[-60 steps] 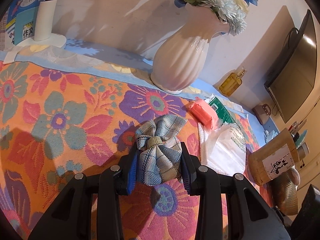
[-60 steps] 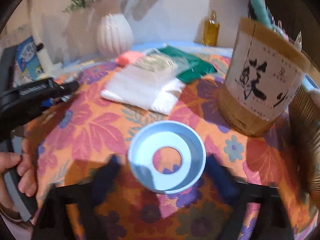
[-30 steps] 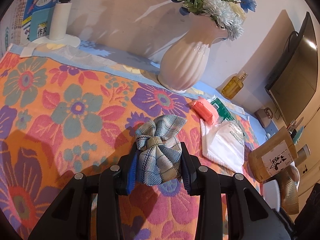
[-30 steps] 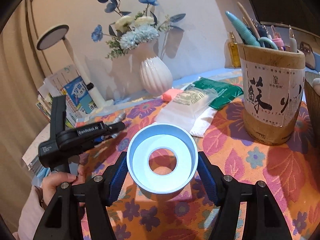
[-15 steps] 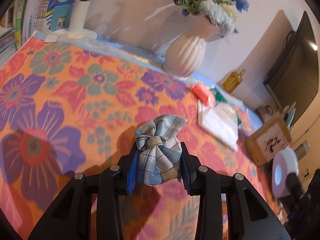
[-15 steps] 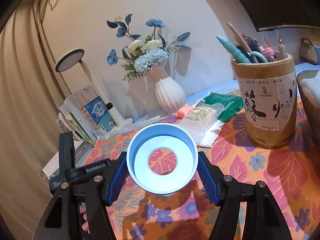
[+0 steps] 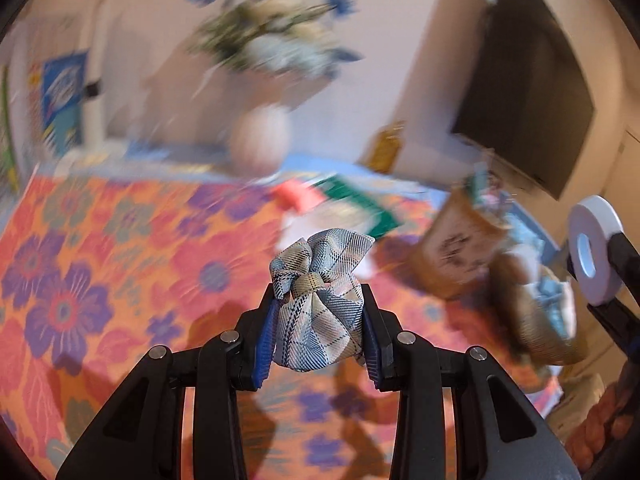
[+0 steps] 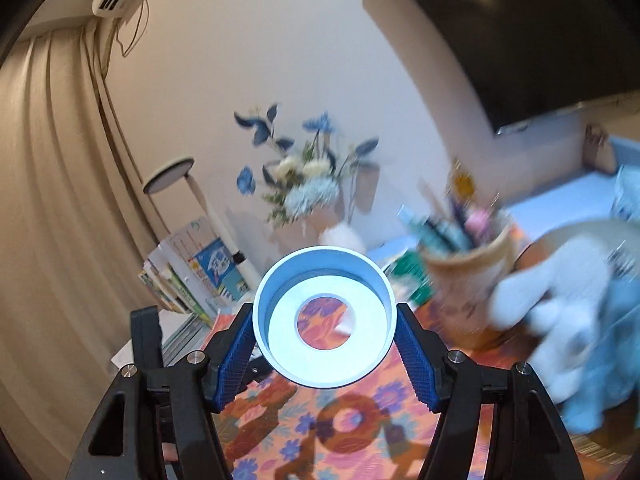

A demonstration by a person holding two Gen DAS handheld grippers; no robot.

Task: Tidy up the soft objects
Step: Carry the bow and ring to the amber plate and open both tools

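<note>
My left gripper [image 7: 318,326] is shut on a plaid fabric bow [image 7: 320,300] and holds it above the flowered tablecloth [image 7: 100,280]. A pale blue tape roll [image 8: 324,320] sits clamped between the pads of my right gripper [image 8: 325,350], lifted well off the cloth. In the left wrist view the same tape roll [image 7: 594,250] shows at the far right edge. A woven basket [image 7: 532,320] with white and blue soft things [image 8: 576,316] lies at the right, blurred.
A white vase of flowers [image 8: 312,200] stands at the back by the wall. A bamboo pen holder [image 8: 468,280] is right of centre, with a green packet [image 7: 360,204] and an orange item [image 7: 294,194] behind. Books [image 8: 192,276] and a lamp [image 8: 170,170] are at the left; a dark screen [image 7: 524,112] hangs on the wall.
Both grippers have risen and swung towards the right, each keeping its load. The basket with soft things has come into view; the pen holder looks closer and the scene is blurred.
</note>
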